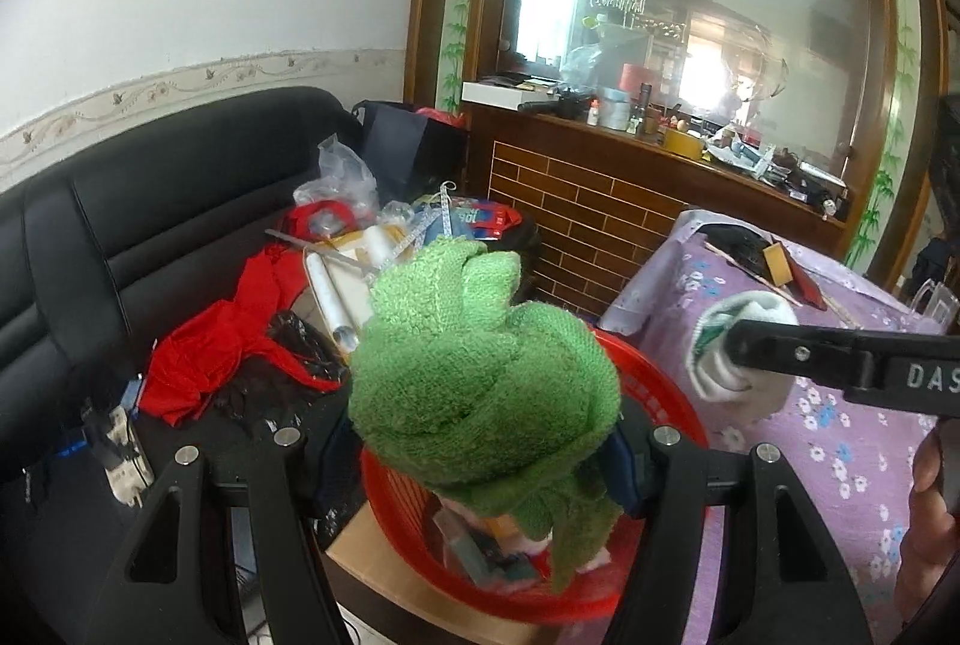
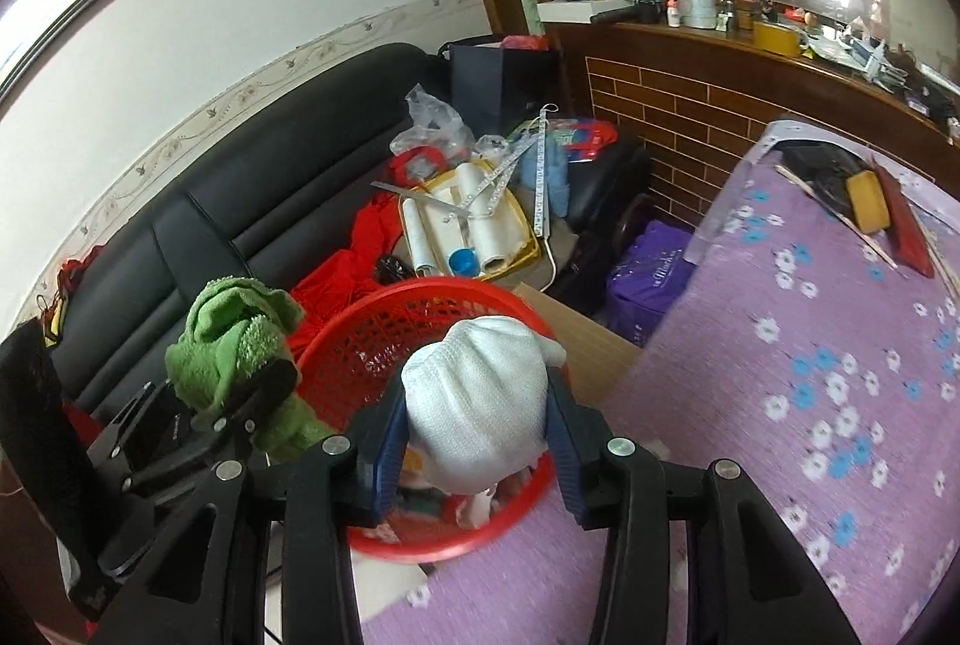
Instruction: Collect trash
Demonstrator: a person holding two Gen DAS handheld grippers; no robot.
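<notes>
My left gripper (image 1: 480,465) is shut on a crumpled green towel (image 1: 480,369) and holds it above the red mesh basket (image 1: 654,381). The towel also shows in the right wrist view (image 2: 234,339), at the basket's left rim. My right gripper (image 2: 474,441) is shut on a balled white sock (image 2: 474,399) over the red basket (image 2: 420,333). In the left wrist view the sock (image 1: 738,345) hangs from the right gripper's black finger beside the purple-covered table. Several scraps lie inside the basket.
The basket rests on a cardboard box (image 2: 588,345) beside a table with a purple flowered cloth (image 2: 810,345). A black sofa (image 1: 150,225) behind holds red cloth, plastic bags, paper rolls and a yellow tray (image 2: 468,225). A brick-faced counter (image 1: 600,213) stands at the back.
</notes>
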